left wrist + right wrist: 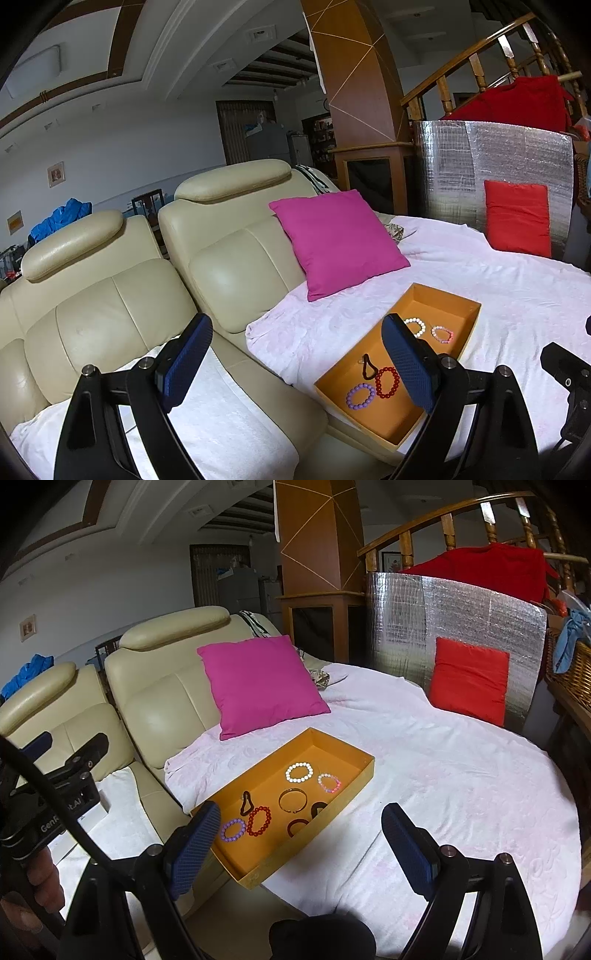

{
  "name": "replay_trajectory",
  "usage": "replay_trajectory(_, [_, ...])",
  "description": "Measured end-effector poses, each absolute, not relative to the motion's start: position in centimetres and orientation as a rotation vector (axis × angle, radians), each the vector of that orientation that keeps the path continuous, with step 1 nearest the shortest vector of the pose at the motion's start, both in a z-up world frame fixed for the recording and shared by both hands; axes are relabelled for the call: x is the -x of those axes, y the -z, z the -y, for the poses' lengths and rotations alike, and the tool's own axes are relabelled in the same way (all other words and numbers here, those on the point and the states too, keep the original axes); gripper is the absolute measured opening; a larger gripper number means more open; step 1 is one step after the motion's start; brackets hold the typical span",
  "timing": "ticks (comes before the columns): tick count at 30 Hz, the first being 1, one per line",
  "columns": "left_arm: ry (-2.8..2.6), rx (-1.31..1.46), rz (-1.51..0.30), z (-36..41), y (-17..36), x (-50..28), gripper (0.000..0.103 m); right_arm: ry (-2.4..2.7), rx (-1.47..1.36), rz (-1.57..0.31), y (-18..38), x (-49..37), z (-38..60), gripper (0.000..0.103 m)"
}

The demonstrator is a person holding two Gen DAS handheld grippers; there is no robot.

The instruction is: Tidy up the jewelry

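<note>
A home living room: cream leather recliners (pixel 110 295), pink cushion (pixel 258 683) and red cushion (pixel 469 679) on a white sheet (pixel 443 768), wooden stair railing (pixel 461 520), framed pictures (pixel 55 174), recessed ceiling lights (pixel 260 34).

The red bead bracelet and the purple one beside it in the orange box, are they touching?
Apart. In the right wrist view a thin strip of orange box floor shows between the red bead bracelet and the purple bracelet; the left wrist view is less clear.
</note>
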State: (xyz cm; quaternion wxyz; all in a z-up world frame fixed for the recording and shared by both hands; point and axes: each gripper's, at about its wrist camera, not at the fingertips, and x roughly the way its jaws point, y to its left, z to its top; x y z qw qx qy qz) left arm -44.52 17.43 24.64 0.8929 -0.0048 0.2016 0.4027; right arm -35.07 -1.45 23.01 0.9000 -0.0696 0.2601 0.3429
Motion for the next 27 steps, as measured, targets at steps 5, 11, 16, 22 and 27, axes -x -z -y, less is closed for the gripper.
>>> replay_trajectory(5, [-0.844,0.026,-0.417,-18.1,-24.5,44.7,0.093,-0.709,0.158,-0.54,-23.0,35.0,0.7,0.091])
replay_trajectory(11, [-0.852,0.036,-0.416,-18.8,-24.3,45.0,0.093,-0.713,0.176,-0.554,-22.6,34.6,-0.3,0.091])
replay_trajectory(16, [-0.85,0.034,-0.425,-19.1,-23.9,44.8,0.093,-0.711,0.178,-0.574,-22.0,34.0,-1.1,0.091])
replay_trajectory(22, [-0.851,0.034,-0.439,-19.5,-23.5,44.4,0.093,-0.708,0.168,-0.606,-21.0,33.3,-2.1,0.091])
replay_trajectory(27, [-0.853,0.043,-0.446,-19.9,-23.2,44.3,0.093,-0.712,0.176,-0.612,-20.7,33.0,-2.7,0.091])
